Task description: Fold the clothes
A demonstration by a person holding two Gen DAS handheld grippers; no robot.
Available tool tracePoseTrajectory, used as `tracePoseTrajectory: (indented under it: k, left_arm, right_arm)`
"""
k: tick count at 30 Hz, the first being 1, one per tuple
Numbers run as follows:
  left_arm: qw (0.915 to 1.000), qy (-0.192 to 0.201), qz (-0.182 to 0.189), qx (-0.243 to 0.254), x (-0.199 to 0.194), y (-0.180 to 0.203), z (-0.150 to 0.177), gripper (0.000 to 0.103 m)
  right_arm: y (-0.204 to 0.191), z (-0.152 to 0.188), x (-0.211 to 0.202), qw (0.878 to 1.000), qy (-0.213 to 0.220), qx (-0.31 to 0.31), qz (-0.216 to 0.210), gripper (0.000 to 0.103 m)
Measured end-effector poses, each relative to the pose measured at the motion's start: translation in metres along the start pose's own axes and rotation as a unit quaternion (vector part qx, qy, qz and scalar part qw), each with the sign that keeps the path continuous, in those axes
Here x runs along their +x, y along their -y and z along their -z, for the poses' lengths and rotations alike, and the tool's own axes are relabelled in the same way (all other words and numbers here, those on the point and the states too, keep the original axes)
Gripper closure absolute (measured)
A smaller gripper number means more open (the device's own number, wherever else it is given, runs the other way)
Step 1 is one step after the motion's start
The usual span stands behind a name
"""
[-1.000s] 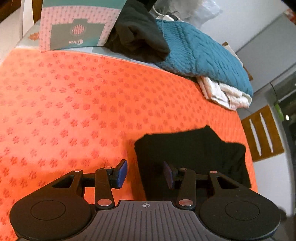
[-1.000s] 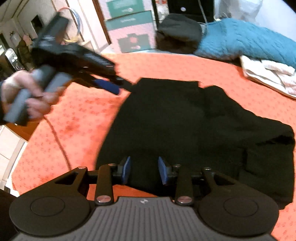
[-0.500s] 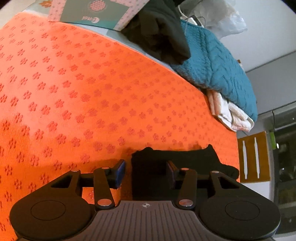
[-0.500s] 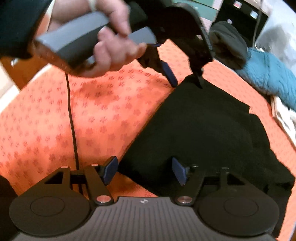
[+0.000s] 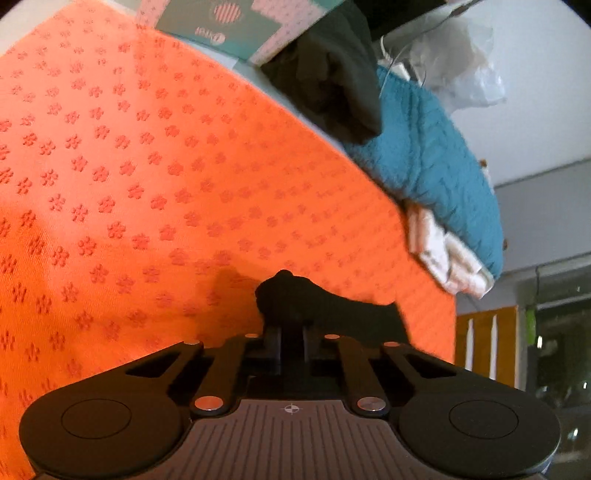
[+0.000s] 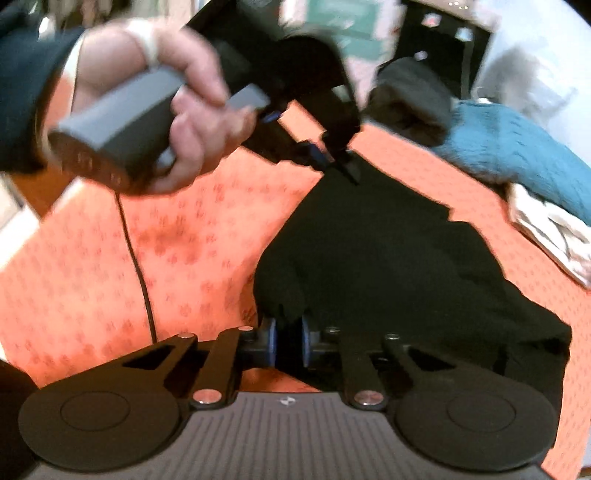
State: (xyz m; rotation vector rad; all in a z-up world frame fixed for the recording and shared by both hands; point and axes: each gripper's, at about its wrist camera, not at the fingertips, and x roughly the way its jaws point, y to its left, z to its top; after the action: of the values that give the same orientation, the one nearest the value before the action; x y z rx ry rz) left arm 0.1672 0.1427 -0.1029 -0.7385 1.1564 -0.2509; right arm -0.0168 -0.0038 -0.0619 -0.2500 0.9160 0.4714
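A black garment lies spread on the orange flower-patterned mat. In the right wrist view, my right gripper is closing its blue pads on the garment's near left corner, with cloth bunched between them. In its own view my left gripper is closing on the garment's far corner, and a lump of fabric stands up above the fingers. The right wrist view shows a person's hand holding that left gripper, its tips pinching the far corner.
Along the mat's far edge lie a teal knitted sweater, a folded white cloth and a dark clothes pile. A pink and teal box stands behind. A thin black cable crosses the mat at the left.
Both grippers' jaws have gone from apart to pinched on the black garment's corners. The left gripper has rolled and bunched its corner up. The right gripper has shifted to the near left corner.
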Motion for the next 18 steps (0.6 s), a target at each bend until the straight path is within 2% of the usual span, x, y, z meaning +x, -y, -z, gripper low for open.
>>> tracePoseTrajectory:
  k: [4,7,14,18]
  left_arm:
    - [0.9994,0.031,-0.013,-0.004,-0.014,0.036,0.007,0.091]
    - [0.9981,0.056,-0.025,-0.009,-0.021,0.07,0.016,0.091]
    - [0.9933,0.101,-0.045,0.032,-0.004,0.173,0.054,0.091]
    - [0.9914,0.098,-0.063,0.06,0.031,0.225,0.07,0.091]
  right_arm:
    - [0.035,0.006,-0.036,0.995,0.056,0.072,-0.027,0.09]
    - [0.071,0.015,-0.061,0.985,0.093,0.134,-0.055,0.09]
    - [0.171,0.064,-0.104,0.943,0.163,0.267,-0.111,0.092]
    - [0.224,0.099,-0.109,0.923,0.177,0.321,-0.12,0.092]
